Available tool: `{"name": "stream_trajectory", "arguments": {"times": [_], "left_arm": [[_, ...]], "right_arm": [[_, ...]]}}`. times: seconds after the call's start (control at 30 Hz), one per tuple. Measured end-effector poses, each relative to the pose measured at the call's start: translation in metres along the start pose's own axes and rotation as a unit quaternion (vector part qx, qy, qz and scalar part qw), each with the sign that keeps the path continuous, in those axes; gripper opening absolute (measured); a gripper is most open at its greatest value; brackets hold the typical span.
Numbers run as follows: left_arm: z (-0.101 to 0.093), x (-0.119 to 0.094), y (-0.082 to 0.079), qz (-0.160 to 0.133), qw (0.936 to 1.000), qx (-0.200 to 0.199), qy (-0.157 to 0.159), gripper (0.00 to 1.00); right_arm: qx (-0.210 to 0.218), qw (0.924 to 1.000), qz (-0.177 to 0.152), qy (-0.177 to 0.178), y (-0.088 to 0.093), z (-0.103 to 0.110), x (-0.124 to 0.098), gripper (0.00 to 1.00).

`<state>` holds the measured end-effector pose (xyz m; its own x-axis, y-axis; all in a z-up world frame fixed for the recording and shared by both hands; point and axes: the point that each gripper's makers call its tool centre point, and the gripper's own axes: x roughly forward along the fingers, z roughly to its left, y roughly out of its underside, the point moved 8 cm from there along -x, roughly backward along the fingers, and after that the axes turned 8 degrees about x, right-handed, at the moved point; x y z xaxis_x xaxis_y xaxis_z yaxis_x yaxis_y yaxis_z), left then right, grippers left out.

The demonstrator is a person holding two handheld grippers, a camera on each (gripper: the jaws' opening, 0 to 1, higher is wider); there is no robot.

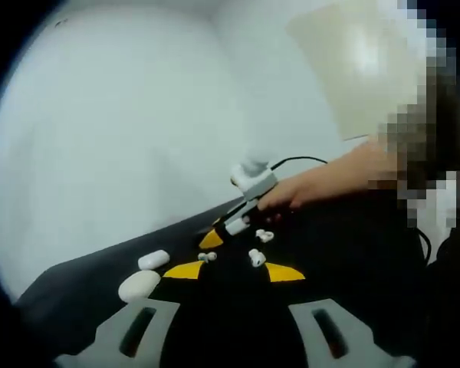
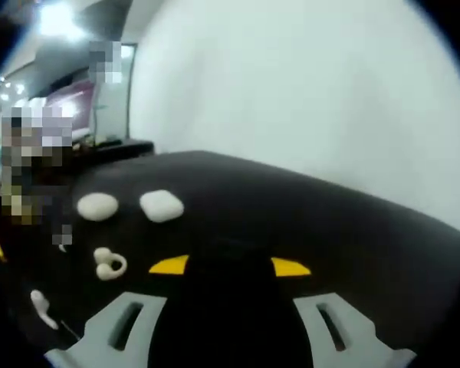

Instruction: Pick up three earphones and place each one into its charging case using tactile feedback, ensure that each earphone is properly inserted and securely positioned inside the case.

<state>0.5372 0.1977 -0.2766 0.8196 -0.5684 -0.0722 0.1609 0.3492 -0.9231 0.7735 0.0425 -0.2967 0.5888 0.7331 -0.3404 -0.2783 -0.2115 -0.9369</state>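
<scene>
Both grippers' yellow-tipped fingers (image 1: 185, 270) are standing wide apart, holding nothing above the black tabletop (image 2: 353, 230).

Small white earbuds (image 1: 257, 257) are lying just ahead of the left gripper (image 1: 234, 271); two white oval charging cases (image 1: 139, 284) are sitting further left, well apart from the buds. Judging the approach, closing squarely on one bud should work best; the right gripper (image 1: 211, 239), held by a person's hand (image 1: 307, 186), is crowding the far buds.
</scene>
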Motion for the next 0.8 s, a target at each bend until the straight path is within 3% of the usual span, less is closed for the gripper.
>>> {"name": "stream_trajectory", "arguments": {"times": [0.33, 0.63, 0.8], "left_arm": [[0.007, 0.000, 0.004, 0.000, 1.0000, 0.001, 0.000, 0.26], [0.001, 0.002, 0.001, 0.006, 0.9999, 0.008, -0.002, 0.26], [0.003, 0.002, 0.001, 0.002, 1.0000, 0.002, -0.005, 0.26]], "right_arm": [[0.006, 0.9999, 0.007, 0.009, -0.004, -0.002, 0.005, 0.39], [0.012, 0.9996, 0.017, 0.017, -0.007, 0.000, 0.003, 0.39], [0.030, 0.9995, -0.005, 0.009, -0.014, -0.002, -0.005, 0.38]]}}
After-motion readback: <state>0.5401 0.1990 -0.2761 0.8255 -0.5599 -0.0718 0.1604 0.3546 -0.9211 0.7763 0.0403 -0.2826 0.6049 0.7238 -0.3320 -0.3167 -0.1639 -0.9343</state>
